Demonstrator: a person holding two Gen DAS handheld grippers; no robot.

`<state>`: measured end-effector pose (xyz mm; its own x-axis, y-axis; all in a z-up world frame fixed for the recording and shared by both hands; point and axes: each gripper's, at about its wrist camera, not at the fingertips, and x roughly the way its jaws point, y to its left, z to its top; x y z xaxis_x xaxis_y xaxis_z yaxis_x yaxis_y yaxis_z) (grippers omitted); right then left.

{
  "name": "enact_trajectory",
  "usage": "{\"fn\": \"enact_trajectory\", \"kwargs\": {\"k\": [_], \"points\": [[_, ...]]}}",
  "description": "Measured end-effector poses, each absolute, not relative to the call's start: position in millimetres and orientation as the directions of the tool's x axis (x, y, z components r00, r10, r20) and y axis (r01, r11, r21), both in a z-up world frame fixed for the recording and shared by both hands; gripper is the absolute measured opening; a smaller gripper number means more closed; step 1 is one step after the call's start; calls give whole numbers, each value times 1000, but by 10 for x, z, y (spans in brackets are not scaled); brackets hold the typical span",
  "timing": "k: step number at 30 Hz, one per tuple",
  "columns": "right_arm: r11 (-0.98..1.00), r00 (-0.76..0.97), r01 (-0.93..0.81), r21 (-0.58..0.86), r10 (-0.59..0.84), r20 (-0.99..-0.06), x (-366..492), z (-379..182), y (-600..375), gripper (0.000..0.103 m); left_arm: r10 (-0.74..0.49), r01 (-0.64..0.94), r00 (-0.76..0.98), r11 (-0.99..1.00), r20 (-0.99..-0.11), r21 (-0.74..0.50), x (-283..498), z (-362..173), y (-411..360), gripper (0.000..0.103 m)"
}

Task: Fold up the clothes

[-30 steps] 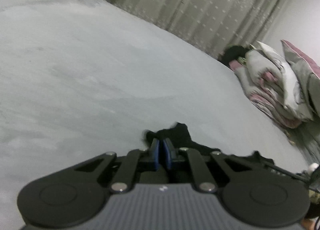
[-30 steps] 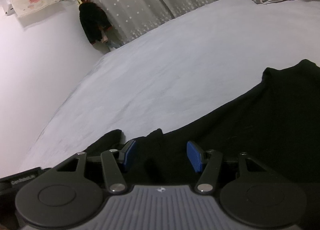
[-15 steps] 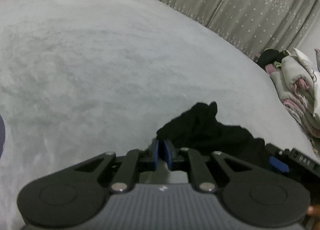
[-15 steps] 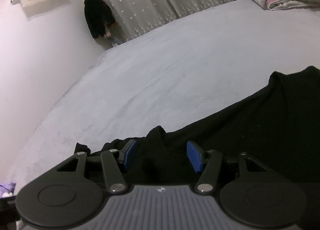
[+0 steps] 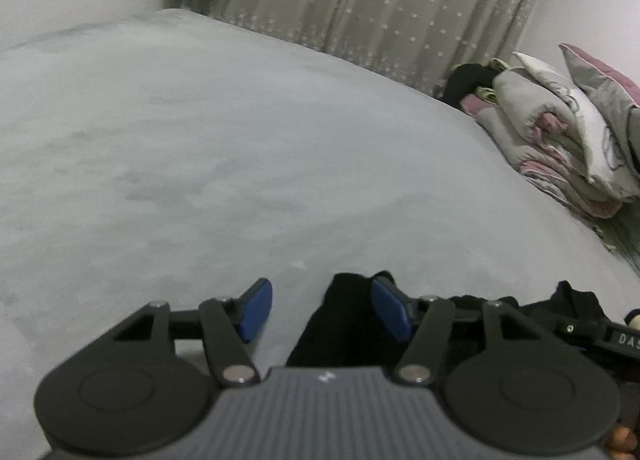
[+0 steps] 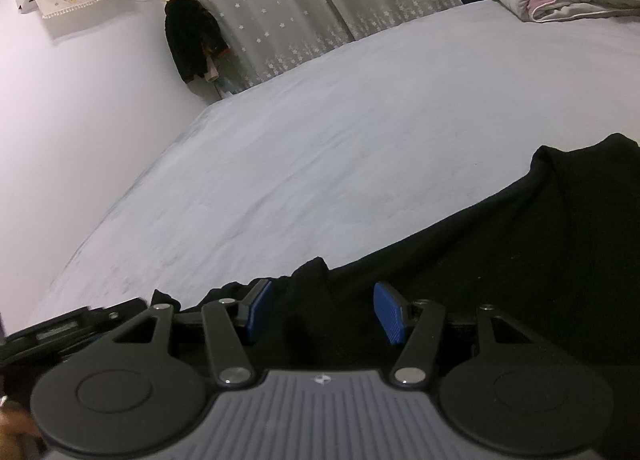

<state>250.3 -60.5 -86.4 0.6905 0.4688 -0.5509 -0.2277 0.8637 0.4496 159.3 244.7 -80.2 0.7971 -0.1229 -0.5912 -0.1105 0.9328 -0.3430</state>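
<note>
Two grippers show at the bottom of their frames; the left gripper (image 5: 322, 310) has its blue pads apart and its jaws are opening, with a fold of the black garment (image 5: 344, 324) lying between them against the right-hand pad, the left pad clear of it; the right gripper (image 6: 323, 310) holds its pads apart over the black garment (image 6: 500, 260), cloth below and between them but not pinched. That garment spreads from the lower centre to the right edge of the right wrist frame, on the pale grey bed (image 6: 340, 140); folded bedding (image 5: 560, 140) sits at the right of the left wrist frame; starred curtains (image 6: 320, 0) and a dark hanging garment (image 6: 194, 42) fill the top.
</note>
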Motion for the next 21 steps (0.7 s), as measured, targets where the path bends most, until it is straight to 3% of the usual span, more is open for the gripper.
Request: {"fn": "enact_trajectory", "kwargs": {"k": [3,7,8,15,21], "points": [[867,695,-226,444,463,-550,2502,-866,-600,57,-179,-62,802,924,-569,-378,1627,-881,2432,51],[901,735,-220,375,406,-543,2464,-859,-556,57,-194,-74,794,910,-576,-409,1644,-969,2404,11],[914,744,-219,341,382,-548,2459,-868,-523,57,-175,-96,798,908,-577,-408,1628,-971,2408,7],[942,764,-225,251,330,-555,2430,-898,-407,57,75,-303,816,900,-573,-314,1430,-915,2518,7],[936,773,-192,296,329,-542,2424,-889,-503,57,115,-350,792,890,-600,-291,1434,-938,2576,10]]}}
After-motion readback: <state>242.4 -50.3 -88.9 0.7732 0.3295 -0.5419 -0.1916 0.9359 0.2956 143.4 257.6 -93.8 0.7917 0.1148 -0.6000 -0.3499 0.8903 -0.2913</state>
